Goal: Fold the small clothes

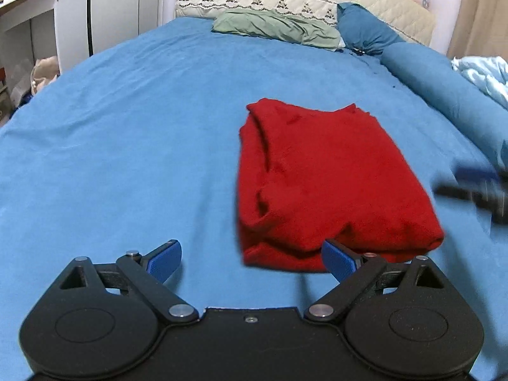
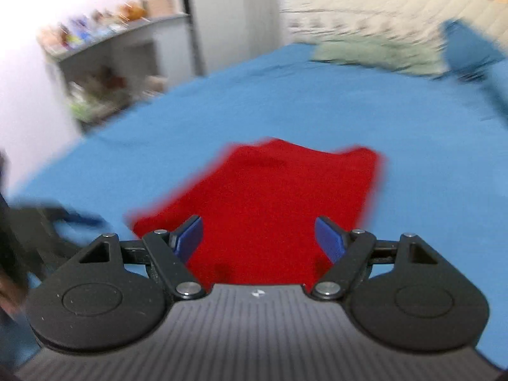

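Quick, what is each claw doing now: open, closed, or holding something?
Left claw: open, holding nothing, near the red garment.
Right claw: open, holding nothing, above the red garment.

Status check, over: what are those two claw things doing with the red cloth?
Left gripper open, empty. Right gripper open, empty. Red garment folded on blue bed sheet. Nothing in the way.
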`<state>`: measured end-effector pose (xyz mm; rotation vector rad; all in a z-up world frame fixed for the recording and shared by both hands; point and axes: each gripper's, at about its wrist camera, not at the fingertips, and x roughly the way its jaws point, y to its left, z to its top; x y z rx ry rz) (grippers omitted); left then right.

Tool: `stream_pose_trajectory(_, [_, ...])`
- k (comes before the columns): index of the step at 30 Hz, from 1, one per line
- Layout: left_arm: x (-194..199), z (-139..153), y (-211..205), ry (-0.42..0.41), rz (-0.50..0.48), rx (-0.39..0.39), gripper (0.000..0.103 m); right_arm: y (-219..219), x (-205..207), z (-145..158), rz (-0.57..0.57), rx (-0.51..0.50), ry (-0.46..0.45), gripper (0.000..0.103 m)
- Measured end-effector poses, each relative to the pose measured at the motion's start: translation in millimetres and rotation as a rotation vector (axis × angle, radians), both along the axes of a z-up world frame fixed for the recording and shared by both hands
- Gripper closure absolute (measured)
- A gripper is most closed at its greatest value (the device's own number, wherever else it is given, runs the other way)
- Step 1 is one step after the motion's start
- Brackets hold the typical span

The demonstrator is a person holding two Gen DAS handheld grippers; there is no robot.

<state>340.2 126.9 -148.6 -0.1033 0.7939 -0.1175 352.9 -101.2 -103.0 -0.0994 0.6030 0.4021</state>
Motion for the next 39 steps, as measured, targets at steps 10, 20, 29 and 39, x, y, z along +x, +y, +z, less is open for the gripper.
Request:
stream_pose_trajectory(10, [16.8, -3.4, -6.0, 0.029, 0.049, -0.034, 0.006, -10.9, -49.7, -73.8, -0.197, -0.064, 0.014, 0.015])
stream_pose_trajectory(20, [27.2, -8.0, -3.1, 0.037, 0.065, -0.051, 0.006, 7.6, -15.4, -80.3, -0.25, -0.024, 0.007, 0.016])
stream_pose_trajectory(29, [35.8, -8.0, -1.9, 0.033, 0.084, -0.087, 0.006, 0.3, -11.8, -78.7, -0.431, 0.049, -0.033, 0.035])
stream_pose_trajectory(39, [30.8, -38.3, -11.2, 0.047, 0.015, 0.064, 0.005, -32.4, -25.0, -81.5, -0.356, -0.099, -0.027, 0.038])
